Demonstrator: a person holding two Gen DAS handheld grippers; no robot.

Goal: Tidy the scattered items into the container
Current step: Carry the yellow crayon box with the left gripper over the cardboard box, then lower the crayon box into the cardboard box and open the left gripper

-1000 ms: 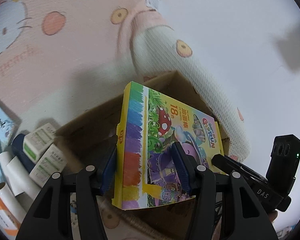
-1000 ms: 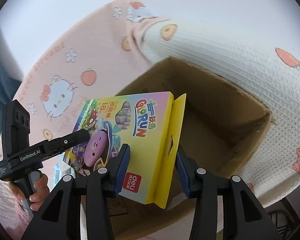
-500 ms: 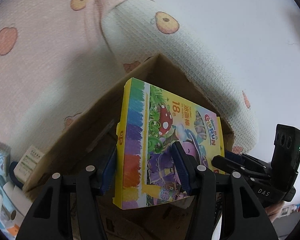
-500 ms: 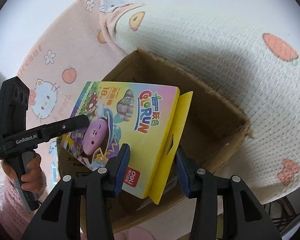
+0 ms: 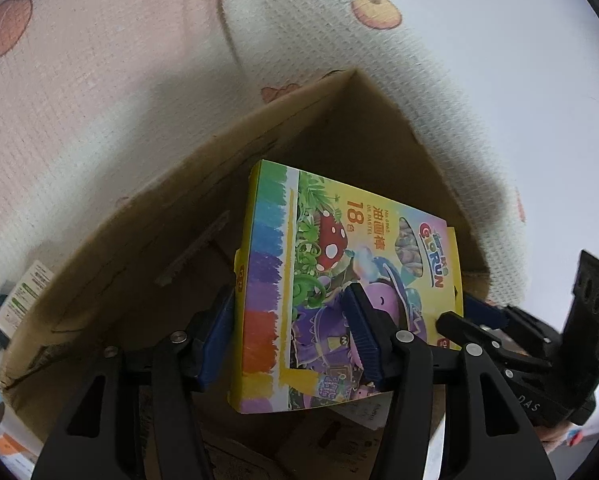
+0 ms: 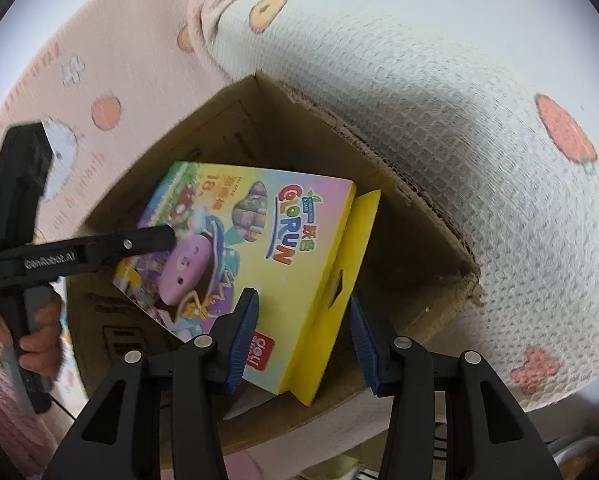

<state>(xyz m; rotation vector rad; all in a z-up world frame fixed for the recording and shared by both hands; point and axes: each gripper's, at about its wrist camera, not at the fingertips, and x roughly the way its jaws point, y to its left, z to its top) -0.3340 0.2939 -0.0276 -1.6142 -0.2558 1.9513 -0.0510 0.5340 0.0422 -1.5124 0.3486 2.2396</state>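
Count, both wrist views together.

Cardboard box (image 5: 331, 128): one, top open.

Oil-pastel pack (image 5: 339, 264): one, yellow-edged with a cartoon front; the same pack shows in the right wrist view (image 6: 259, 248).

Grippers: two. Left gripper (image 5: 289, 332), right gripper (image 6: 303, 336); each has two blue-padded jaws.

Hands: one in view (image 6: 39, 328), wrapped on a gripper handle.

Small white-and-green cartons (image 5: 27, 292): one clear at the left edge outside the box. More packages crowd beside it, cut off by the frame; their number cannot be told.

Patterned blanket (image 6: 439, 92): one, pink and cream.
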